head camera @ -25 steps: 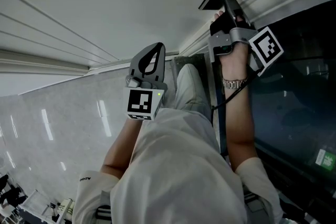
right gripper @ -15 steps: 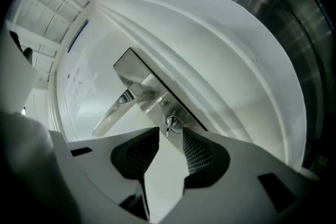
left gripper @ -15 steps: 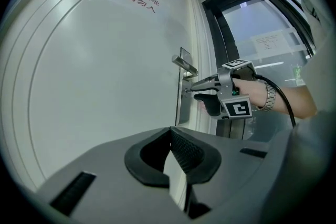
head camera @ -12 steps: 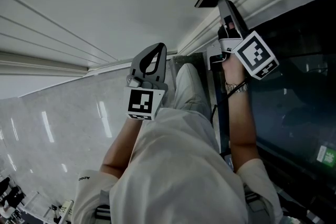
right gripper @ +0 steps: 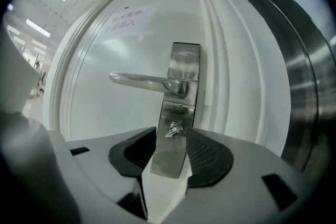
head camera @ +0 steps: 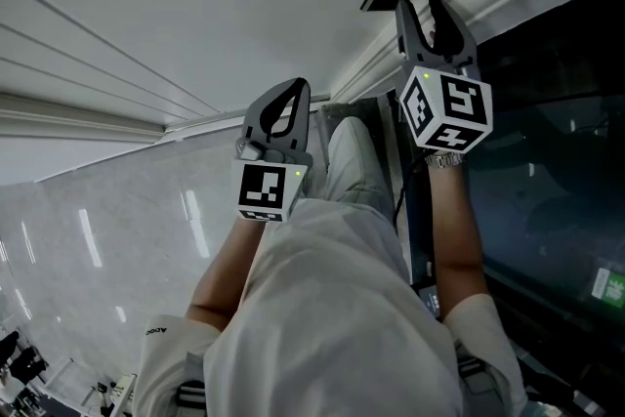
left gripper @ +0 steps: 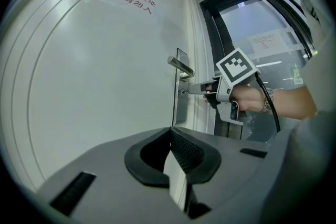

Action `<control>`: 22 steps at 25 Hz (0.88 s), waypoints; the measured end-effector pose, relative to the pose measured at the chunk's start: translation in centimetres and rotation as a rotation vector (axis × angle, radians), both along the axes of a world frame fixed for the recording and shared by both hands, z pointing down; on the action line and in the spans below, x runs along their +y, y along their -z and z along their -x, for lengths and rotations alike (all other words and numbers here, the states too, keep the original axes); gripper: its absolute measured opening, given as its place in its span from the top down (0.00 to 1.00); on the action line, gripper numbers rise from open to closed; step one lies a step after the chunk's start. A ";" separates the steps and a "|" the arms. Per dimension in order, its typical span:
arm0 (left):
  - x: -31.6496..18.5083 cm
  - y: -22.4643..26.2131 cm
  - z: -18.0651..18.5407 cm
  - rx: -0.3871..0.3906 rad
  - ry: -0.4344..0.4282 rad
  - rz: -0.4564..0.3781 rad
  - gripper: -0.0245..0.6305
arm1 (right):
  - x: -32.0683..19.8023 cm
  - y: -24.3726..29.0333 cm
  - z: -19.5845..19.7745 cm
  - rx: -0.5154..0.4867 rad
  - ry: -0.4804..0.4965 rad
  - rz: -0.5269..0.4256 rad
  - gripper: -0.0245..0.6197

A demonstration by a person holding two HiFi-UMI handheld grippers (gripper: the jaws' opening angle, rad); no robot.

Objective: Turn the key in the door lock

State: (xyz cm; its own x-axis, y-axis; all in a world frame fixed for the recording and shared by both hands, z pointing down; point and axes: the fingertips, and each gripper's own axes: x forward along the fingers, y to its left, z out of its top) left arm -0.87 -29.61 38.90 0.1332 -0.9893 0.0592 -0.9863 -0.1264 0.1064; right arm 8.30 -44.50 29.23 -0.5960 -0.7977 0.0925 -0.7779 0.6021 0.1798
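**Open claw around the key: a snag is the risk**

Our right claw has just been opening. Its jaws stand released on either side of the key, and the pads are not pressing it. The key sits in the lock in the lower part of the metal plate, under the handle, close to the edge of the door by the frame.

If we draw back off-line, we judge a pad could catch the key's head and twist it back or tug it out. Lifting the claw could knock the handle.

Our left claw is clenched on nothing, well apart from the lock.

We count one key, one handle, one plate, one door and two claws.
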 end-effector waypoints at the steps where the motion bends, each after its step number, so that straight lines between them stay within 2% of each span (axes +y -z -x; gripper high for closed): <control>1: 0.0 0.1 0.0 -0.002 0.001 -0.002 0.95 | 0.0 0.1 0.1 0.081 -0.005 -0.049 0.73; 5: -0.2 0.4 0.0 0.001 0.001 -0.013 0.95 | -0.2 0.4 0.5 0.360 -0.021 -0.230 0.73; 13: -0.4 0.2 -0.3 0.004 -0.009 -0.011 0.95 | -0.5 -0.8 1.1 0.676 -0.003 -0.418 0.73; 22: -0.3 0.1 -0.1 0.003 -0.009 -0.004 0.95 | -0.8 -1.3 2.3 0.902 0.000 -0.594 0.73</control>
